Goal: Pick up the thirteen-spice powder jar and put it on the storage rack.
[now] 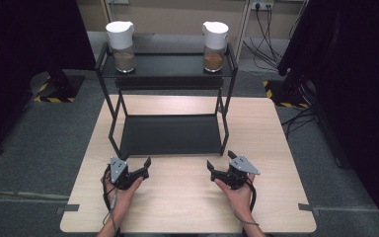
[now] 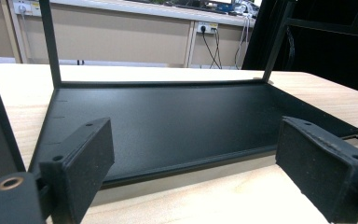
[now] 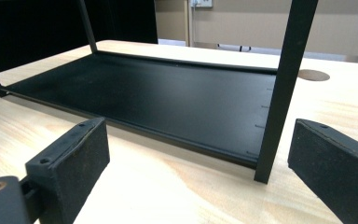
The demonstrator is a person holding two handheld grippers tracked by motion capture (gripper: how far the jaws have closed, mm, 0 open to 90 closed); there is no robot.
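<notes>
The black rack [image 1: 170,133] stands mid-table just beyond my left gripper [image 1: 137,161] and right gripper [image 1: 220,162], both spread wide, holding nothing; I judge it rigid, heavyish metal; I'd clamp its thin front posts.

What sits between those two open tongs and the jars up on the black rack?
No loose object. Both tongs, left and right, rest open before the rack. The jars stand on its top shelf, above and beyond, so only the rack's frame intervenes.
</notes>
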